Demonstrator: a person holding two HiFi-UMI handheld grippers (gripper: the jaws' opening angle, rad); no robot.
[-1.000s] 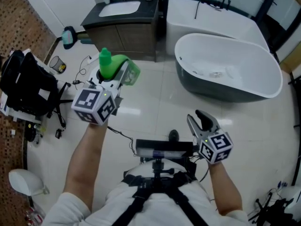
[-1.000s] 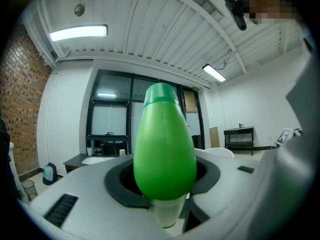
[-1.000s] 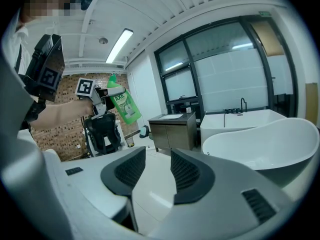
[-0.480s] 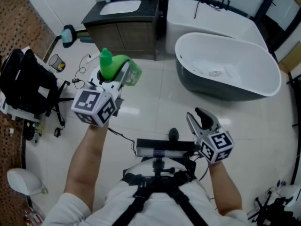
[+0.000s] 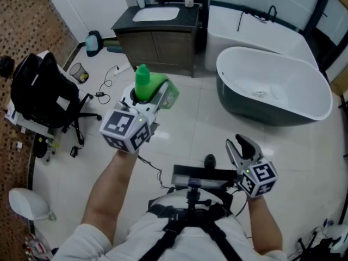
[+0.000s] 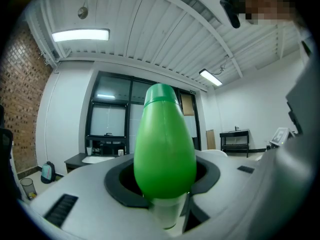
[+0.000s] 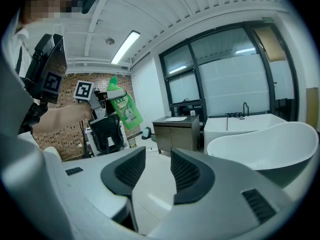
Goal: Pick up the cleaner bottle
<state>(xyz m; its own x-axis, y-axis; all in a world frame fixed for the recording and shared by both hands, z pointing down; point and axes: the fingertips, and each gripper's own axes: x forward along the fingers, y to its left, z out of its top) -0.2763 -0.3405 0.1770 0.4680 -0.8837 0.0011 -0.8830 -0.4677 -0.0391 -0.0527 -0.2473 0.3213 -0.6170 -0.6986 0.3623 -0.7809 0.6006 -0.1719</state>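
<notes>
Two grippers show in the head view: the left gripper (image 5: 154, 95) holds the green cleaner bottle (image 5: 147, 83) aloft before the vanity (image 5: 157, 37). Left gripper view: jaws press its belly. Right gripper view: the right gripper (image 7: 157, 171) stands apart, empty; the bottle's label possibly reads "AXE".

Bright green cleaner bottle (image 5: 157, 88), cap incl. Cubes on left gripper (image 5: 151, 94) & right gripper (image 5: 240, 144): b/w square markers, grey-white bodies. Tub (image 5: 255, 110) white inside, dk grey outside; vanity (image 5: 163, 50) brown w/ black top; floor (image 5: 190, 129) pale, glossy.
</notes>
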